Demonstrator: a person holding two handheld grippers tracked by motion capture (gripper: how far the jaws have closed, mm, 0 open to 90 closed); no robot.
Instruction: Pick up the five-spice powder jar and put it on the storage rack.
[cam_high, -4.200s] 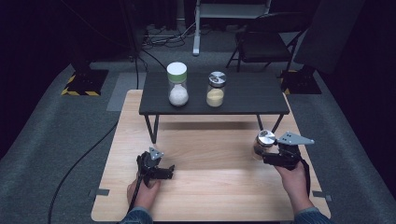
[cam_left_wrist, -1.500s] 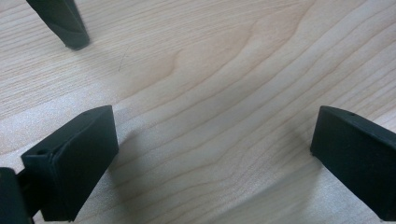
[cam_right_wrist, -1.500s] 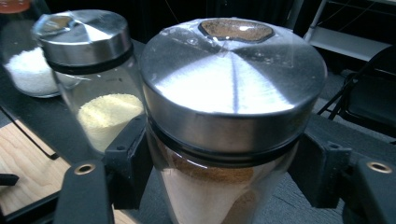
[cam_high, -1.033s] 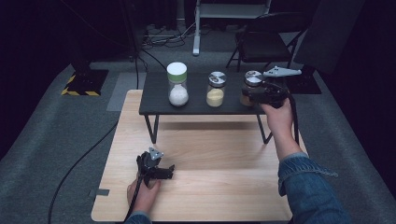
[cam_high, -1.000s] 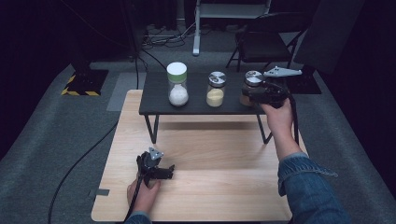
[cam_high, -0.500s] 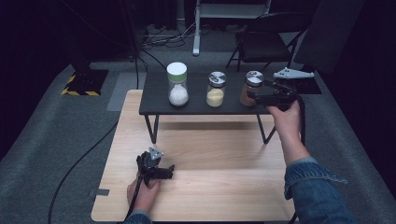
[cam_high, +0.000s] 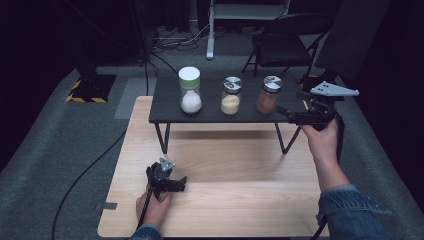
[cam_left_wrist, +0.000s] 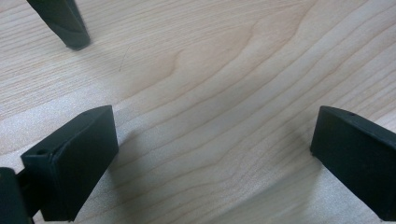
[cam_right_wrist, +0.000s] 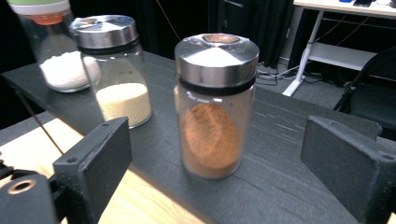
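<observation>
Dark curtains and grey carpet (cam_high: 60, 150) surround a pale wooden table (cam_high: 240, 200), on whose far half stands a low black shelf (cam_high: 210, 107) on thin legs. At the shelf's right end the right tool (cam_high: 287, 114) is held in the air with its jaws spread wide and nothing between them; in the right gripper view they frame, without touching, a glass jar of reddish-brown powder (cam_right_wrist: 215, 107) with a shiny metal lid. That brown jar stands upright near the shelf's right end, about a third full. Beside it, toward the middle, stands a like jar of pale yellow grains (cam_right_wrist: 119, 70), and farther left a taller jar of white grains (cam_high: 190, 90) with a white-and-green lid. Near the table's front left corner the left tool (cam_high: 172, 184) lies low on the wood, jaws parted and empty. Behind the shelf stand a folding chair (cam_high: 285, 45) and a white desk leg (cam_high: 212, 30).
</observation>
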